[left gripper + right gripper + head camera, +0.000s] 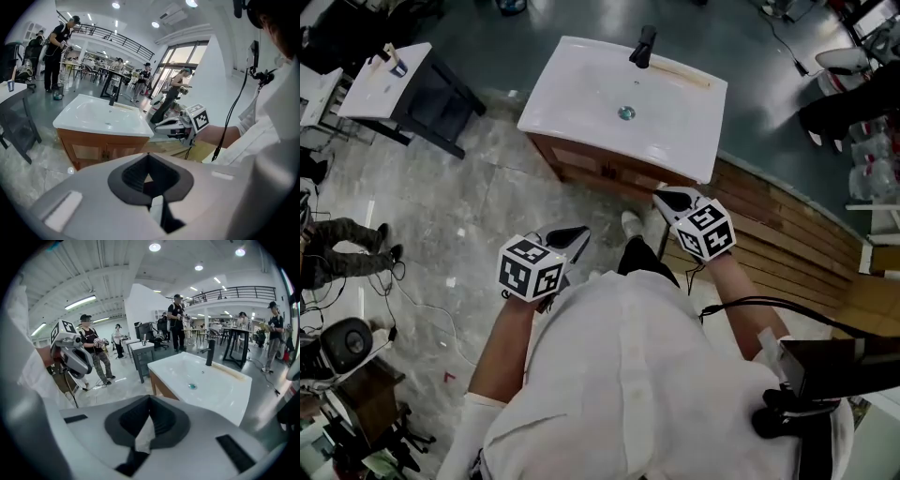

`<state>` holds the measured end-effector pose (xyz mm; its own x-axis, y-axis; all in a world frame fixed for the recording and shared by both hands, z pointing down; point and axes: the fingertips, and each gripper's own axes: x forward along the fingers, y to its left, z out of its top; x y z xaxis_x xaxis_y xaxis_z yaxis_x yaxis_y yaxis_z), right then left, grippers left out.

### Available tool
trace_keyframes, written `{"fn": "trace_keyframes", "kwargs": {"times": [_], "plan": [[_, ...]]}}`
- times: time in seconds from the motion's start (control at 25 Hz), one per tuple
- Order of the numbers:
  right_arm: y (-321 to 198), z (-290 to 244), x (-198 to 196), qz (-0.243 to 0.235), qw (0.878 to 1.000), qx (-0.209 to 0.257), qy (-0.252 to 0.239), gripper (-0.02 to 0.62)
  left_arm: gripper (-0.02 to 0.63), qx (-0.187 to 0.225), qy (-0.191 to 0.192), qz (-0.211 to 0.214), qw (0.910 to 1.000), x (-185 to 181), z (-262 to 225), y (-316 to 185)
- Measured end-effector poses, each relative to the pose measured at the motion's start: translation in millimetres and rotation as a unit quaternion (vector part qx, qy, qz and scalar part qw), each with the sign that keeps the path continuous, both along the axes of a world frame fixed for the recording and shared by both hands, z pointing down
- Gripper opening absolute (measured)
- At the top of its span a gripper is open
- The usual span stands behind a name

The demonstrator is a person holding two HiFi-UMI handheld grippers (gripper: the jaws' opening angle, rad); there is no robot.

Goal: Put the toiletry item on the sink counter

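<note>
A white sink counter (581, 94) with a black tap (642, 47) tops a wooden cabinet ahead of me. A long pale item (680, 73) lies along its back edge, right of the tap; it also shows as the pale strip (234, 371) in the right gripper view. My left gripper (579, 232) is held near my waist, short of the cabinet, jaws together and empty. My right gripper (662, 195) hovers just below the counter's front right corner, also shut with nothing in it. Each gripper view shows the closed jaws, left gripper (148, 157) and right gripper (150, 399), aimed at the sink.
A small white table (380, 80) on dark legs stands at the far left with a small cup-like item (394, 62) on it. Wooden planks (787, 225) lie on the floor at right. Cables run across the floor at left. Several people stand in the background.
</note>
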<state>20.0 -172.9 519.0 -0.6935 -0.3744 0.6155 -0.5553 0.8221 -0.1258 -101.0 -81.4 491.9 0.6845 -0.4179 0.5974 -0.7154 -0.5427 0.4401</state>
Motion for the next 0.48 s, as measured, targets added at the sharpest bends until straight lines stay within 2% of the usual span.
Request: {"fn": "trace_keyframes", "kwargs": {"times": [0.2, 0.48], "plan": [[52, 2, 6, 0.020, 1.000, -0.014, -0.006, 0.005, 0.006, -0.003, 0.005, 0.016, 0.9998, 13, 6, 29], [94, -1, -2, 0.009, 1.000, -0.020, -0.006, 0.005, 0.006, -0.002, -0.001, 0.043, 0.9991, 26, 8, 46]]}}
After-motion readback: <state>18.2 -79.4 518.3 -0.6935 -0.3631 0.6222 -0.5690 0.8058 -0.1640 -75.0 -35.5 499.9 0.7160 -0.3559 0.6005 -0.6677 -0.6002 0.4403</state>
